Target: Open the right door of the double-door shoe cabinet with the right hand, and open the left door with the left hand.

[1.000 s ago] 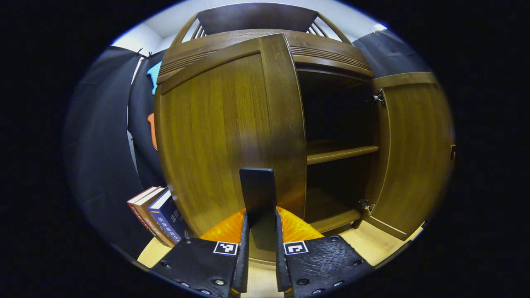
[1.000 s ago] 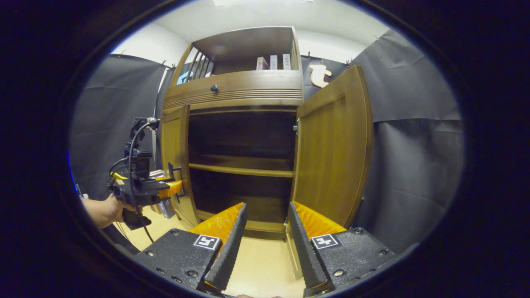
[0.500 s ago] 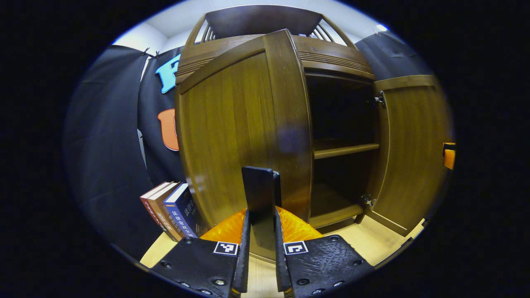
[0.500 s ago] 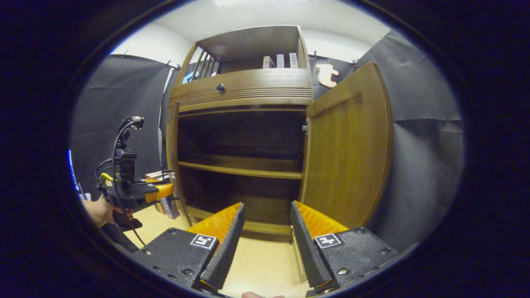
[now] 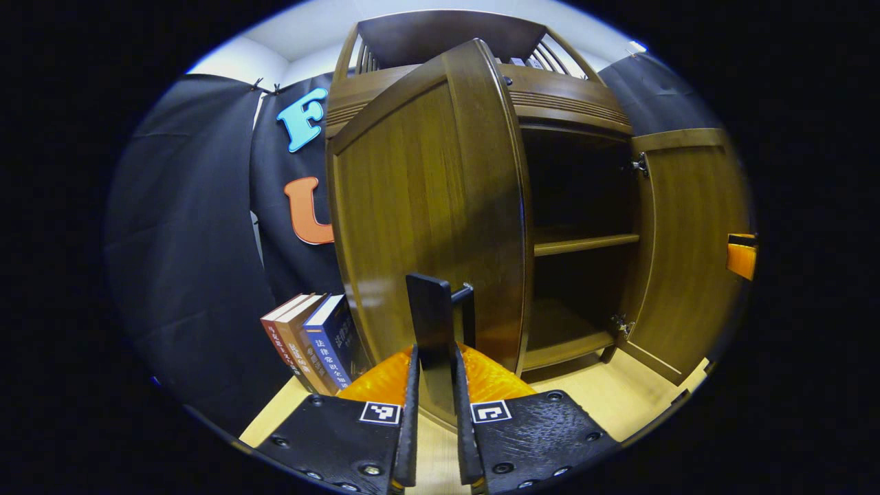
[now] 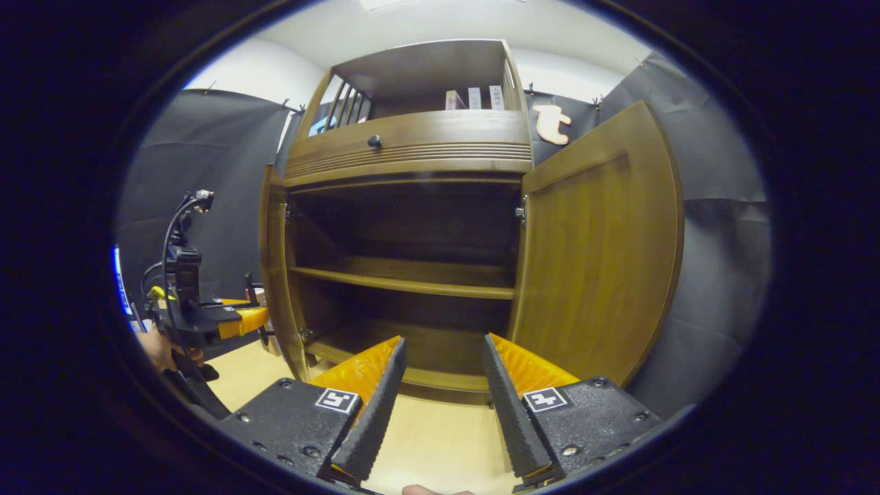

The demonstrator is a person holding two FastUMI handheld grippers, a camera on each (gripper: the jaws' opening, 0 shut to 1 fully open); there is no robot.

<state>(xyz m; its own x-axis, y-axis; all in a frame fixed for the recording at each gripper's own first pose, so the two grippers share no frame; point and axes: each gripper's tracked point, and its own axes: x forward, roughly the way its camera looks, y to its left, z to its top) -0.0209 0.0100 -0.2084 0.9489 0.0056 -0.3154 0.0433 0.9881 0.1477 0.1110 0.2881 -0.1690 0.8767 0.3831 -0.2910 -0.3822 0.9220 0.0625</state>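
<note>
The brown wooden shoe cabinet [image 6: 412,148] stands with both doors swung out. In the left gripper view the left door [image 5: 426,206] rises close in front, and my left gripper [image 5: 433,354] is shut on its dark upright handle [image 5: 427,313]. The right door [image 5: 691,240] hangs wide at the far right. In the right gripper view my right gripper [image 6: 443,344] is open with nothing between its fingers, facing the dark inside with its middle shelf [image 6: 405,283]. The right door [image 6: 598,247] stands just to its right, apart from the fingers. The left door [image 6: 275,275] shows edge-on, with the left gripper [image 6: 206,320] and a hand [image 6: 155,347] beside it.
Three books [image 5: 313,340] lean on the pale wooden floor [image 5: 619,399] left of the cabinet, close behind the left door. A drawer with a dark knob [image 6: 374,141] sits above the doors, and more books [image 6: 474,98] stand on the open top shelf. Black cloth walls enclose both sides.
The left door has swung further out, drawn by the left gripper on its handle, and now shows edge-on from the right. The right gripper stays open and has barely moved.
</note>
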